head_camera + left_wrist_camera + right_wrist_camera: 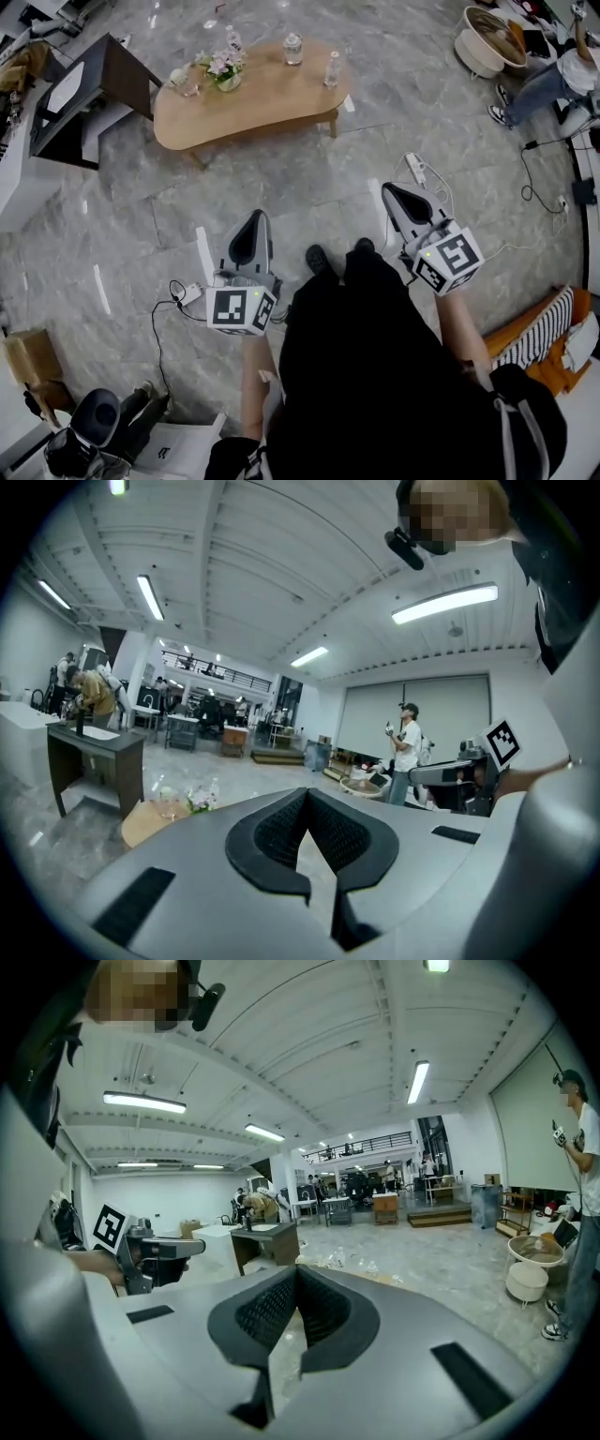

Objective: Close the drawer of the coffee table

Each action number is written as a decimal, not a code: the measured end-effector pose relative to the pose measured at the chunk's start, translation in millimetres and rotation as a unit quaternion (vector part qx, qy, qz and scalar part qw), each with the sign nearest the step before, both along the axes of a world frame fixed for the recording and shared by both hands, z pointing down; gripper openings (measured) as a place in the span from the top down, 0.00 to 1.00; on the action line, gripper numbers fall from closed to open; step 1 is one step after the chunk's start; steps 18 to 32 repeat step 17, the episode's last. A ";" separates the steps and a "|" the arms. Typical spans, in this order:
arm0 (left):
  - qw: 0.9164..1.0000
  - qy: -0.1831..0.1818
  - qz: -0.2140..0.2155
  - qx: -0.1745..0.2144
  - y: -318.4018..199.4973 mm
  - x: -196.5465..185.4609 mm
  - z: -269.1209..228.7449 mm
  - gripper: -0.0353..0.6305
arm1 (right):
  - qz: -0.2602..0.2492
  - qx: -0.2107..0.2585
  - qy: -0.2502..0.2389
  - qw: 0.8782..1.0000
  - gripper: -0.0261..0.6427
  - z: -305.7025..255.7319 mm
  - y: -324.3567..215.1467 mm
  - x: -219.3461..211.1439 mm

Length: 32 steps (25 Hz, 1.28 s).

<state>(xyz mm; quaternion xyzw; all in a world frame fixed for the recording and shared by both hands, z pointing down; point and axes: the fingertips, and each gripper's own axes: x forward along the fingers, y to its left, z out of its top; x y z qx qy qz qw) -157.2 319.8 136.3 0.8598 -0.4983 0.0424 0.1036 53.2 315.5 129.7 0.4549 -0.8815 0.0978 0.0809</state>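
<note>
While the left gripper [253,217] and right gripper [389,190] hung shut

Since the fingers [267,841] of each met tip to tip with nothing between them, I had both grippers empty above the grey floor [375,150]. Well ahead stood the wooden desk [272,98] with flowers [223,67] and bottles [292,49]; I couldn't make out its drawer.

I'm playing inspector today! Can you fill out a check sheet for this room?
Surface: grey stone floor; wooden coffee table stands ahead.
Job's things: the table's drawer is not visible from here.
Clutter: flowers and bottles on the tabletop.
Grippers: left gripper and right gripper, jaws shut, empty, well short of the table.
Cables: white power strip and black cable on the floor.
Surroundings: dark desk at left; another person far right.
</note>
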 end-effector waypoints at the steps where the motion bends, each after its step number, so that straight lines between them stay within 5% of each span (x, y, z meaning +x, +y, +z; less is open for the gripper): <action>1: 1.000 0.001 0.001 -0.001 -0.6 1.8 -0.3 0.93 | -0.001 0.002 -0.001 1.000 0.94 -2.4 0.6 -1.7; 32: 0.999 -0.006 0.033 -0.007 -6.8 29.7 3.5 0.93 | -0.003 0.015 0.003 1.000 0.94 -6.2 -0.5 -3.3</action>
